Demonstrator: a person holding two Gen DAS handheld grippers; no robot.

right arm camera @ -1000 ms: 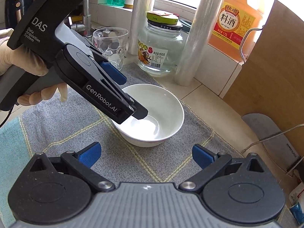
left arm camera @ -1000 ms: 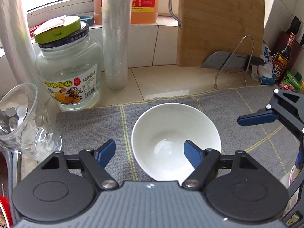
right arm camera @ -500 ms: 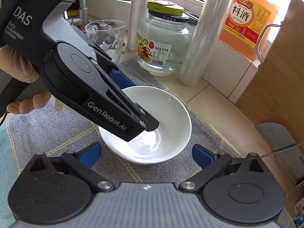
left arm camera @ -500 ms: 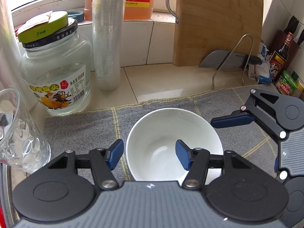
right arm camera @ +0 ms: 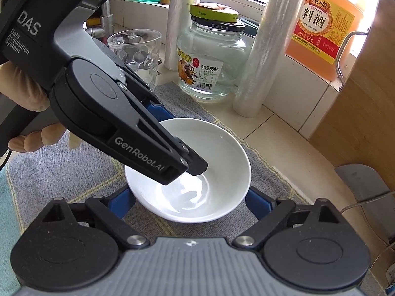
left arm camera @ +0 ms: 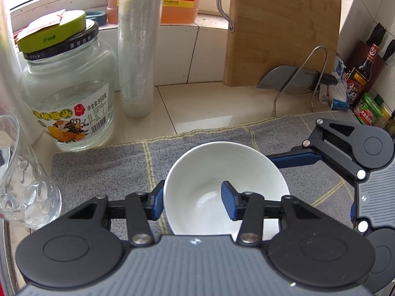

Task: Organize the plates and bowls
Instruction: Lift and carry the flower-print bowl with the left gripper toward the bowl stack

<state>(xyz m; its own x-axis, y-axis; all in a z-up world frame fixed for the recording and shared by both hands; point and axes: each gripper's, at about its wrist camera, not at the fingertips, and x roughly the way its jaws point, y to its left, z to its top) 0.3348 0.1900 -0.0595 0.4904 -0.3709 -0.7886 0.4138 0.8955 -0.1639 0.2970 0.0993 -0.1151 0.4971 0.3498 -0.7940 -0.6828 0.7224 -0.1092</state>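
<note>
A white bowl point(left arm camera: 222, 162) stands upright on a grey cloth point(left arm camera: 98, 167) on the counter. My left gripper point(left arm camera: 192, 203) is shut on the bowl's left rim, with one blue pad outside the wall and the other inside. In the right wrist view the same bowl point(right arm camera: 222, 153) lies between the fingers of my right gripper point(right arm camera: 190, 202). Its jaws are closing, and the pads stand close to the bowl's two sides. The left gripper point(right arm camera: 177, 138) reaches down into the bowl from the upper left, held by a hand. The right gripper point(left arm camera: 321, 185) shows at the bowl's right.
A glass jar point(left arm camera: 66, 98), a glass cup point(left arm camera: 22, 177) and a cling film roll point(left arm camera: 137, 49) stand at the back left. A wooden cutting board point(left arm camera: 281, 29) leans on the wall with a knife point(left arm camera: 291, 80) in a wire rack. Sauce bottles point(left arm camera: 358, 76) crowd the right corner.
The left jaws have closed onto the bowl's rim. The right gripper has come nearer to the bowl and its jaws have narrowed around it.
</note>
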